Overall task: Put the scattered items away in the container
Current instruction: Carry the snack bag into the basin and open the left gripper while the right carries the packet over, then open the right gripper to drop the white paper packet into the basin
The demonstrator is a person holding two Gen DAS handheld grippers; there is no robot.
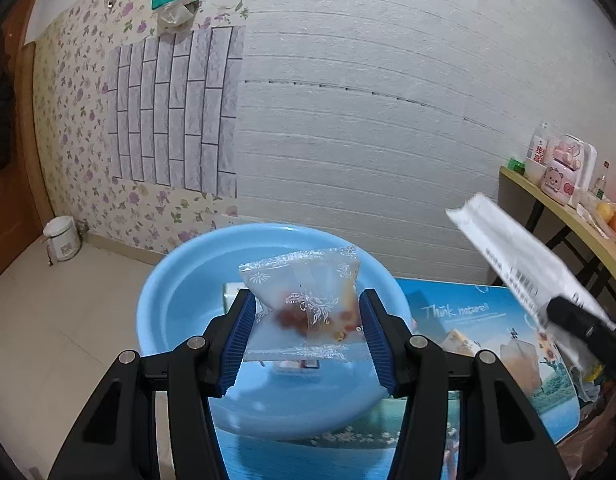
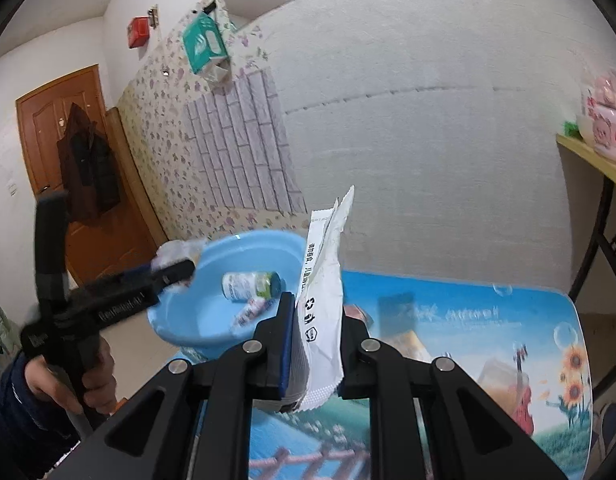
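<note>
My left gripper is shut on a clear snack packet with red filling and holds it above the blue basin. My right gripper is shut on a long white wrapper that stands upright, to the right of the basin. The basin holds a small white bottle with a green cap and a small tube. The white wrapper and right gripper also show at the right of the left wrist view. The left gripper shows over the basin's left rim in the right wrist view.
The basin sits at the left end of a table with a printed blue scenery cover. A wooden side table with cups and fruit stands at the right. A small white bin stands on the floor by the floral wall.
</note>
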